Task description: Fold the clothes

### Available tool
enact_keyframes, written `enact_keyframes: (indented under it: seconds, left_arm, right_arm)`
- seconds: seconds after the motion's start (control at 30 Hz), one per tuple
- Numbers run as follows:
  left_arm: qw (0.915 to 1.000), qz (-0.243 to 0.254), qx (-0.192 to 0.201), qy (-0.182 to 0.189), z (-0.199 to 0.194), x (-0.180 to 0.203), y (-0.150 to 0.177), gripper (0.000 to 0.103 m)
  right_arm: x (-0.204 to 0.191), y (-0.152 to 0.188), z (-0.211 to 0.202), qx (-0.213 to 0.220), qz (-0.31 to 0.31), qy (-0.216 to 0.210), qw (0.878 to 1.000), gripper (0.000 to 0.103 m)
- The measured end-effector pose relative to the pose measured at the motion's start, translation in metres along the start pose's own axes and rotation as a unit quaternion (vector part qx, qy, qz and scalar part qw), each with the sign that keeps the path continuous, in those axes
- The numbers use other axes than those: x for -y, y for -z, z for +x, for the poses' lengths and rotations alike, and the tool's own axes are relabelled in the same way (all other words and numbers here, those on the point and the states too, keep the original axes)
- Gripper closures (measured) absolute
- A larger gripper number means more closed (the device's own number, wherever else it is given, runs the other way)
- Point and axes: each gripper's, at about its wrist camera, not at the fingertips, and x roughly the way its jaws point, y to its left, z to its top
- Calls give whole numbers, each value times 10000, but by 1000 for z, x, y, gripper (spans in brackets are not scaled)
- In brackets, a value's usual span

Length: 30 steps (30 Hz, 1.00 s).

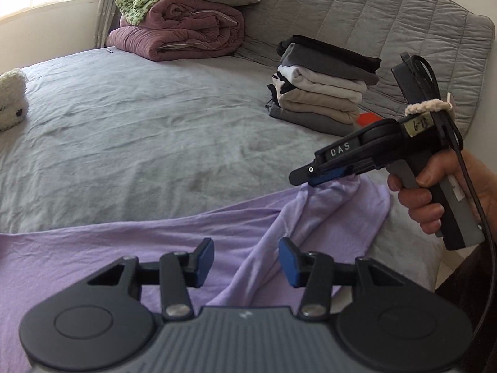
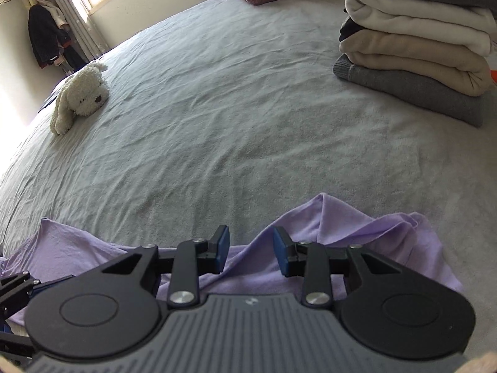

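Observation:
A lilac garment [image 1: 124, 248] lies spread along the near edge of the grey bed sheet [image 1: 124, 130]. My left gripper [image 1: 246, 261] hovers over it, open, with only flat cloth showing in the gap. To the right, a hand holds my right gripper [image 1: 306, 177] low over a rumpled, raised sleeve [image 1: 341, 208] whose peak reaches its blue pad. In the right wrist view my right gripper [image 2: 251, 248] is open; a ridge of the lilac garment [image 2: 388, 242] runs up through the gap, and the pads do not press on it.
A stack of folded clothes [image 1: 323, 93] [image 2: 413, 49] stands at the far right of the bed. A white plush dog [image 2: 80, 96] lies at the left. Rolled maroon quilts and a green cloth [image 1: 177, 31] are piled at the back by the window.

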Motion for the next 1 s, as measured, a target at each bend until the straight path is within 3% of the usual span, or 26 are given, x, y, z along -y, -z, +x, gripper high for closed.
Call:
enact_keyframes:
  seconds: [0.07,0.2,0.27,0.43,0.6,0.83,0.93,1.0]
  left_arm:
    - [9999,69,-113,18,6,4,3,70]
    - [9996,165,-221,32,9,7,5,97]
    - [9996,220,-171,41,6,8,4,100]
    - [9992,323,-41,234,-8,10,0,101]
    - [9975,475,-56,512,-20,16,2,101]
    - [9932,774,-510,701,-14,27,19,101]
    - [9917,836,-729,645,-7,27,27,99]
    - [9921,778,-729,654,-8,25,27,94]
  right_arm:
    - [0,1,2,79,-41,101,9999,103]
    - [2,3,-9,386,-49,212,9990,103]
    - [3,4,-20,574,-65,237,9981,103]
    - [2,16,-61,974,-338,310,9942,103]
    - [9,40,-89,1015,-616,364,9923,103]
    - [26,84,-93,515,-815,329,9948,103]
    - [30,92,-83,90,-745,202,9970,103]
    - [27,91,-84,68,-747,154,9971,98]
